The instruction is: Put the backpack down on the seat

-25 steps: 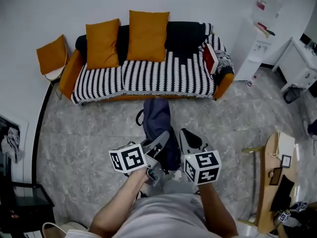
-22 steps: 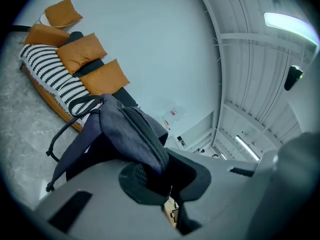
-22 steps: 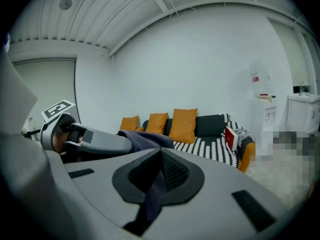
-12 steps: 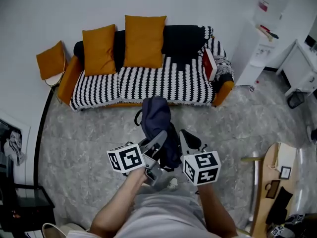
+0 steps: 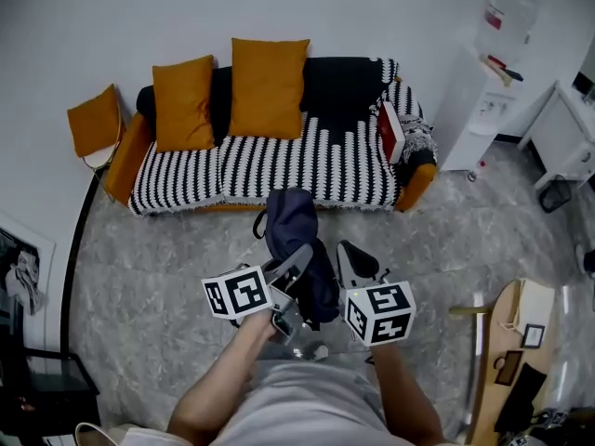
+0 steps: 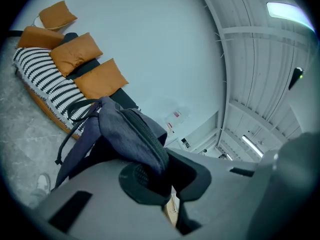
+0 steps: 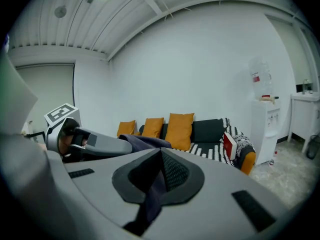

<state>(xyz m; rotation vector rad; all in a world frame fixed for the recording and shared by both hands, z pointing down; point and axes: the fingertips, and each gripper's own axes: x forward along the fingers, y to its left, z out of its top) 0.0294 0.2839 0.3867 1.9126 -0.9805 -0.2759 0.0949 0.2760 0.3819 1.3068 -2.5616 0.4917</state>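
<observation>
A dark blue backpack (image 5: 296, 237) hangs above the grey floor, just in front of the sofa's striped seat (image 5: 279, 161). My left gripper (image 5: 299, 258) is shut on the bag's upper edge by the zip, and the backpack (image 6: 125, 134) droops away from the jaws in the left gripper view. My right gripper (image 5: 348, 254) is shut on a fold of the bag's fabric (image 7: 150, 194) that runs between its pads. The two grippers sit side by side, chest-high. The sofa (image 7: 210, 151) lies straight ahead.
Two large orange cushions (image 5: 232, 86) lean on the sofa back, and a red book (image 5: 389, 130) rests by its right arm. A white water dispenser (image 5: 474, 100) stands right of the sofa. A small chair with an orange cushion (image 5: 93, 119) is at left, a wooden table (image 5: 507, 360) at lower right.
The sofa has slid lower and nearer in the head view as the person walks toward it. Both grippers keep their hold on the backpack, which swings slightly.
</observation>
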